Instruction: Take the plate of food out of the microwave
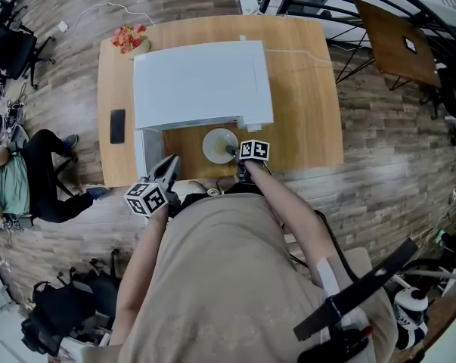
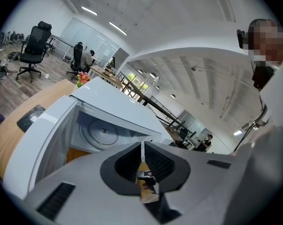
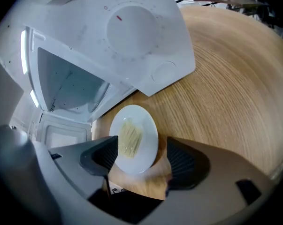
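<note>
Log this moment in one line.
plate: on table, out of microwave | right gripper: open around plate | left gripper: shut, empty

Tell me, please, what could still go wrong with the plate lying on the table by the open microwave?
The plate lies between the open jaws of the right gripper, so a skewed withdrawal could knock or drag it. The microwave door stands open beside the left gripper, which might bump it.
</note>
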Tool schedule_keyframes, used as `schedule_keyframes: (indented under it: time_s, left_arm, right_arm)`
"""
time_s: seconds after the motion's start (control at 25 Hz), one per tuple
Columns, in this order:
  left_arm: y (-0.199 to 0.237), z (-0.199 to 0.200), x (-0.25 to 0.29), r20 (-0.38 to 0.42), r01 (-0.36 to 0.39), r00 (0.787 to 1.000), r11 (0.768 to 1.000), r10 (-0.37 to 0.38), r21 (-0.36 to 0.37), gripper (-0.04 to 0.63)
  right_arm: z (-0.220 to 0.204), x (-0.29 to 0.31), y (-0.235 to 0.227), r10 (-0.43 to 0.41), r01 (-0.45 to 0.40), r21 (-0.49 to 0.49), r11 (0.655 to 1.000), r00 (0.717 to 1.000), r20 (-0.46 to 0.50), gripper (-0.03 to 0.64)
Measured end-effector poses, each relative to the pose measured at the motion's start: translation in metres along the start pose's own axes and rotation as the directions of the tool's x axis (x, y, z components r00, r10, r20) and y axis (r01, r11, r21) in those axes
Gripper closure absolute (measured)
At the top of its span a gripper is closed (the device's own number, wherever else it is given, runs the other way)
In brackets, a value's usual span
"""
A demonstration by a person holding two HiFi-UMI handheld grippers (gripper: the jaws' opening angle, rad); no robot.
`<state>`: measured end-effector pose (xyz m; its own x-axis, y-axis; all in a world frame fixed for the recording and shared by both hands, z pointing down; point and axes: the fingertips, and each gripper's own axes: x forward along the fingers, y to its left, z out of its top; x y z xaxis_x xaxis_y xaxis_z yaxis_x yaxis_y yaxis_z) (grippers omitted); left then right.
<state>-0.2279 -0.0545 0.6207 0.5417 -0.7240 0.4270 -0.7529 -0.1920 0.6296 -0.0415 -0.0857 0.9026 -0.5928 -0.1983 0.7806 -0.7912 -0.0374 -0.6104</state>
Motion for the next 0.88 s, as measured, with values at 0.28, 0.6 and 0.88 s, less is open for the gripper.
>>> schedule_keyframes:
  time_s: [0.28, 0.6, 0.88]
  left_arm:
    - [-0.006, -0.002, 0.005, -0.001, 0.013, 1.000, 1.000, -0.013, -0.002, 0.588]
    - [-0.013, -0.007, 0.015, -0.004, 0.025, 1.000, 0.999, -0.025, -0.020, 0.588]
    - [-0.022, 0.002, 0.030, 0.013, 0.014, 1.000, 1.000, -0.014, -0.022, 0.588]
  right_arm:
    - [0.004, -0.022, 0.020, 0.053, -0.051, -0.061, 0.997, 0.998, 0.024, 0.290]
    - [-0.011, -0.094, 0.086, 0.213, -0.200, -0.354, 0.914, 0.977, -0.002, 0.290]
    - [-0.006, -0.166, 0.176, 0.333, -0.240, -0.788, 0.567, 0.942, -0.046, 0.291]
